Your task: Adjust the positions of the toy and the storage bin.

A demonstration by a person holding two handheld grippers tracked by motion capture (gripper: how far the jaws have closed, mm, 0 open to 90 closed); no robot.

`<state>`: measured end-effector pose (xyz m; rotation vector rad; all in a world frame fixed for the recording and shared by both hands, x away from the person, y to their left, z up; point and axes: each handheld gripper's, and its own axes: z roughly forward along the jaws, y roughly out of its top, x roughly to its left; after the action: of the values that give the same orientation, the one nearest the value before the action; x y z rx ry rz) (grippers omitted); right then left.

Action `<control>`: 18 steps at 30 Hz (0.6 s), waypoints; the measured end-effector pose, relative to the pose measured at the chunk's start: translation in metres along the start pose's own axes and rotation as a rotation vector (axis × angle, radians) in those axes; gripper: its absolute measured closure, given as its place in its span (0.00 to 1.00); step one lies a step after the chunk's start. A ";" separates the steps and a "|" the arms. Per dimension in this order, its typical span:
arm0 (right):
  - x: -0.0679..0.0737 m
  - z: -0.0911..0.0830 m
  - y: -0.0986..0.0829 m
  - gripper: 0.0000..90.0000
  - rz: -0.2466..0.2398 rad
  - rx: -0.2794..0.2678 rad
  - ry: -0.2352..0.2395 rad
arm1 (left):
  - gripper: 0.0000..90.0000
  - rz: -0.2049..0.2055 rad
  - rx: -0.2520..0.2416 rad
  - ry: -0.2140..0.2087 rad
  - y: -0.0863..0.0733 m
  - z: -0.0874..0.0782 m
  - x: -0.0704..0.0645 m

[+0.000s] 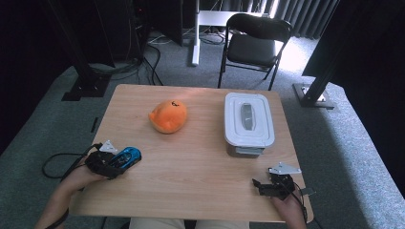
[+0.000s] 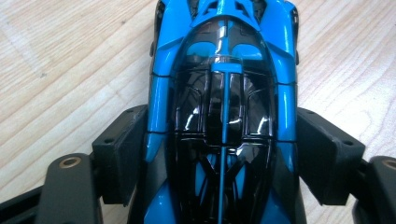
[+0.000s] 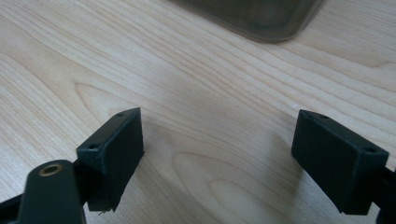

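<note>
Table [image 1: 191, 186], one: light wood, rectangular, bearing three loose items and two hand-held grippers.

Toy car [image 1: 126, 158], one: blue body with black glazed canopy, at the near left of the table. In the left gripper view the car [image 2: 223, 93] lies lengthwise between the two black jaws, each pad pressed against a flank.

Left gripper [image 1: 114, 162], one: closed on the toy car's sides, held by a hand at the near left edge; a cable trails from it off the table. Its own view places it at [image 2: 223, 154].

Right gripper [image 1: 260, 186], one: near right of the table, jaws spread wide with nothing between them, low over bare wood [image 3: 215, 149].

Plush toy [image 1: 168, 116], one: orange, rounded, mid-table toward the far side, well apart from the car.

Storage box [image 1: 248, 123], one: lidded, white top with clear lower walls, right of centre. Its corner [image 3: 261, 18] shows ahead of the right gripper.

Folding chair [image 1: 255, 40], one: black, on the floor beyond the table.
</note>
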<state>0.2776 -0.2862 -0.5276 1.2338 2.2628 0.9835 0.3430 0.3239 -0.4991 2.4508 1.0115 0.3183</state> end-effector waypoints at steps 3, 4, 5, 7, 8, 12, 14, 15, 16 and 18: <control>0.000 0.000 0.000 0.18 0.000 0.000 0.000 | 0.29 -0.004 0.005 -0.005 0.001 0.000 0.001; 0.000 0.000 0.000 0.18 0.000 0.000 -0.001 | 0.29 -0.010 -0.001 0.001 0.002 0.001 0.000; 0.000 0.000 0.000 0.18 0.000 0.000 0.000 | 0.29 -0.008 0.002 0.004 0.003 0.001 -0.001; 0.000 0.000 0.000 0.18 0.000 0.000 -0.001 | 0.29 -0.005 0.003 0.008 0.003 0.001 -0.001; 0.000 0.000 0.000 0.18 0.000 0.000 0.000 | 0.29 0.002 0.003 0.012 0.004 0.001 -0.002; 0.000 0.000 0.000 0.18 0.000 0.000 0.000 | 0.29 -0.004 -0.018 0.018 0.003 0.002 -0.004; 0.000 0.000 0.000 0.18 0.000 0.000 0.000 | 0.29 -0.011 -0.024 0.015 0.004 0.003 -0.004; 0.000 0.000 0.000 0.18 0.000 0.000 -0.001 | 0.29 -0.011 -0.024 0.015 0.004 0.003 -0.004; 0.000 0.000 0.000 0.18 0.000 0.000 -0.001 | 0.30 -0.023 -0.034 -0.012 0.004 0.002 -0.003; 0.000 0.000 0.000 0.18 0.001 0.000 -0.001 | 0.31 -0.027 -0.055 -0.028 0.006 -0.002 -0.002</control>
<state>0.2777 -0.2863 -0.5276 1.2351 2.2620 0.9830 0.3448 0.3195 -0.4939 2.3835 1.0102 0.2981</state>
